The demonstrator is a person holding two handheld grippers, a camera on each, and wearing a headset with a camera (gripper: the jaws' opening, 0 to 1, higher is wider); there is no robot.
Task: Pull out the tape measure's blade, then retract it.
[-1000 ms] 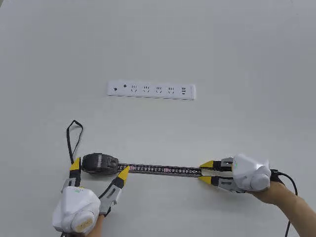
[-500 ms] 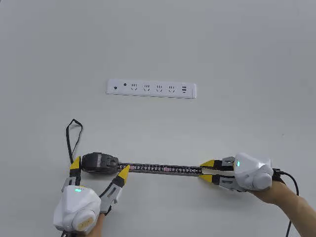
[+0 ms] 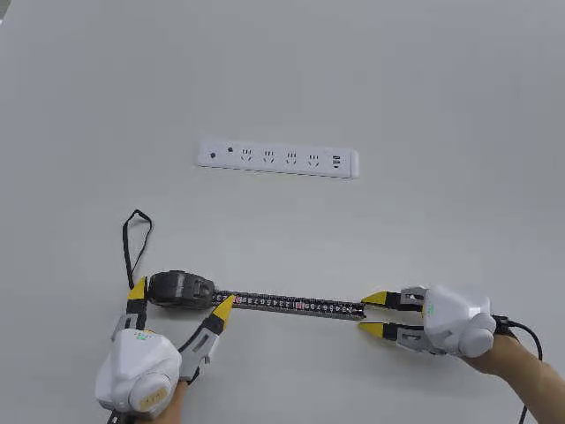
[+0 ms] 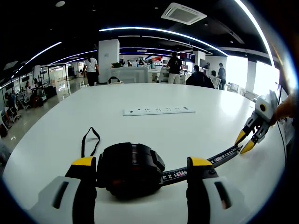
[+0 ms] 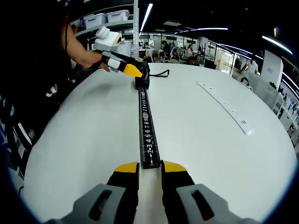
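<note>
- The pull-out looks finished: the blade (image 3: 291, 305) lies flat on the table (image 3: 397, 106), drawn out to the right from the tape measure (image 3: 181, 289), so the retract step seems to be the one in hand
- The next move probably calls for holding the tape measure steady while the blade is let back in under control, so that it does not whip; whether a lock holds the blade out cannot be told
- Nearest the person, the left gripper (image 3: 180, 299) has its jaws wide apart, one on each side of the tape measure; the left gripper view shows a gap on the blade's side, so it is bracketed, not clamped
- Off to the right, the right gripper (image 3: 373, 314) has its jaws a little apart, with the end of the blade just between the yellow tips; they do not appear to pinch it
- Beyond the tape measure, its black wrist strap (image 3: 132, 243) loops away over the table
- Farthest off, well apart from the work, lies a white power strip (image 3: 278, 160)
</note>
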